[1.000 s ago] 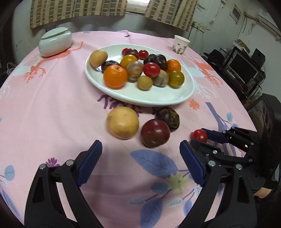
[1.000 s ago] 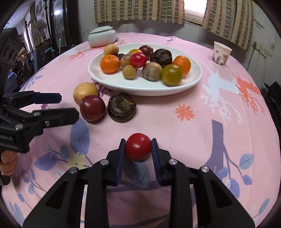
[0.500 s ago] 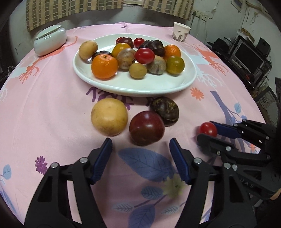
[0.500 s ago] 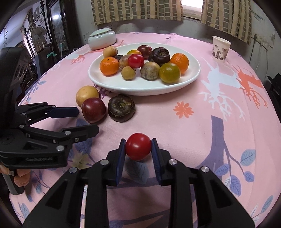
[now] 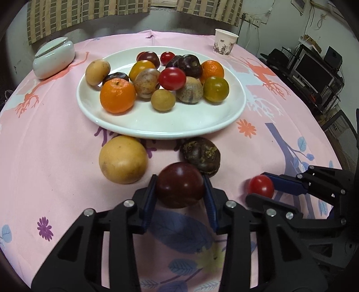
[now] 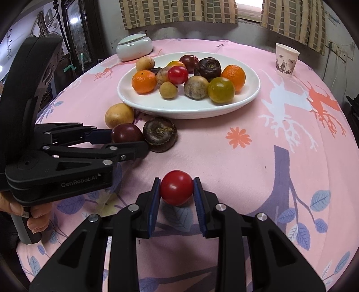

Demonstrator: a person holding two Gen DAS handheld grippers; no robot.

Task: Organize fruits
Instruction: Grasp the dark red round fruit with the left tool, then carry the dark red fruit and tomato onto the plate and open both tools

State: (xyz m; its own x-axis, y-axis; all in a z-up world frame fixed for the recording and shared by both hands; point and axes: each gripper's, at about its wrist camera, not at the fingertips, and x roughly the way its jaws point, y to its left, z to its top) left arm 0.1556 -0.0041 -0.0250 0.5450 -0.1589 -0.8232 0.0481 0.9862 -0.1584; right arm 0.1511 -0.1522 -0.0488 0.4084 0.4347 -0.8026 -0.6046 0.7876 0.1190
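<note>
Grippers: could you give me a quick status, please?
Left gripper just closed on plum. Right gripper shut on tomato. Plate path clear.

Checked curtains (image 6: pixel 179 13) on window, grey wall (image 5: pixel 190 27); monitors (image 5: pixel 314 71) at right.

Two close wrist views angled down over the pink table (image 5: pixel 56 157), both sharing the white plate (image 5: pixel 224 116) ahead.

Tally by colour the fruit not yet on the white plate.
yellow-tan fruit: 1
dark red fruit: 1
dark brown fruit: 1
bright red tomato: 1
Total: 4
</note>
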